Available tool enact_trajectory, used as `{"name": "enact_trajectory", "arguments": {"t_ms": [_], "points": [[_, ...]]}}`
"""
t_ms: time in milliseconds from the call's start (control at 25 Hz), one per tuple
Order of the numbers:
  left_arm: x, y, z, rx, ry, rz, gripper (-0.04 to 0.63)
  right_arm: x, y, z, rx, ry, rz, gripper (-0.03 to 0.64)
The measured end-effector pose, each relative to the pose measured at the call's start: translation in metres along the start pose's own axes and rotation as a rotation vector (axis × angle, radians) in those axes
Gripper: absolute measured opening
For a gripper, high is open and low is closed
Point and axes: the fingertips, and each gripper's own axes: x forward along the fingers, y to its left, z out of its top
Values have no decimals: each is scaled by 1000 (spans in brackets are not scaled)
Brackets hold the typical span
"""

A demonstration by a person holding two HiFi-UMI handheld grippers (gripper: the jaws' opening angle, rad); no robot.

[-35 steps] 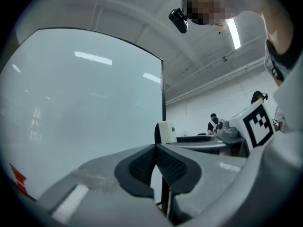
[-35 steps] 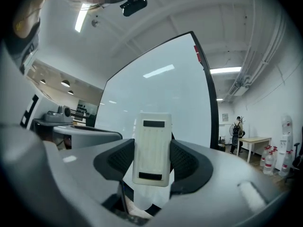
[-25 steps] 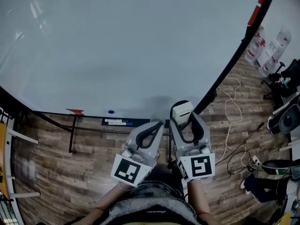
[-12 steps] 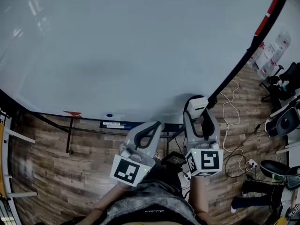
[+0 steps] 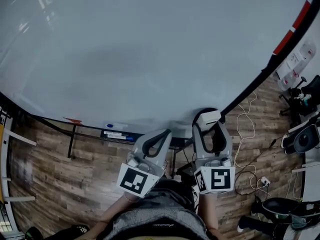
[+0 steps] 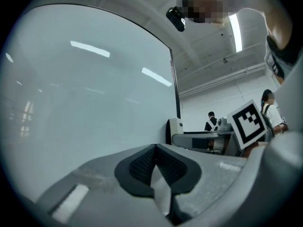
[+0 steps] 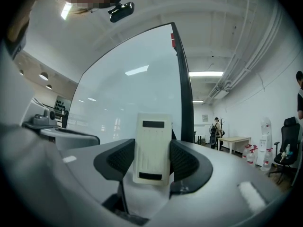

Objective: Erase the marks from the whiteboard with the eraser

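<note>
The whiteboard [image 5: 140, 49] fills most of the head view, and I see no marks on it. My right gripper [image 5: 209, 121] is shut on a cream-white eraser [image 5: 208, 118], held at the board's lower right corner. In the right gripper view the eraser [image 7: 151, 148] stands upright between the two black pads [image 7: 115, 160], with the board [image 7: 132, 98] behind it. My left gripper [image 5: 161, 139] is shut with nothing in it, a little below the board's bottom edge. In the left gripper view its jaws meet in front of the board [image 6: 85, 93].
The board's tray [image 5: 117, 133] holds a blue marker and a red item [image 5: 73, 120]. Cables [image 5: 245, 134] trail over the wooden floor at the right, beside a black chair [image 5: 300, 96]. People stand far off in the room [image 7: 216, 129].
My right gripper carried the eraser rightwards along the board's bottom edge, then drew back slightly. The left gripper has barely moved. The head view has shifted a little.
</note>
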Motion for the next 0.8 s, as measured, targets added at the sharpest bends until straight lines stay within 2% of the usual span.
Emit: {"name": "enact_trajectory", "arguments": {"t_ms": [320,440,560,680,800], "points": [[0,10,-13,-21,6,75,3,0,5,3,15,-66,46,238],[-14,31,-18,-37,16,87,3,12,30,3,18,-81,60,238],[-21,50,-22,-34,30,98,3,24,47,2,-12,-77,39,238],[-9,32,-22,-32,34,92,3,15,28,4,-41,-79,-3,238],[-10,35,-24,-45,41,74,3,17,35,3,-45,-77,-26,238]]}}
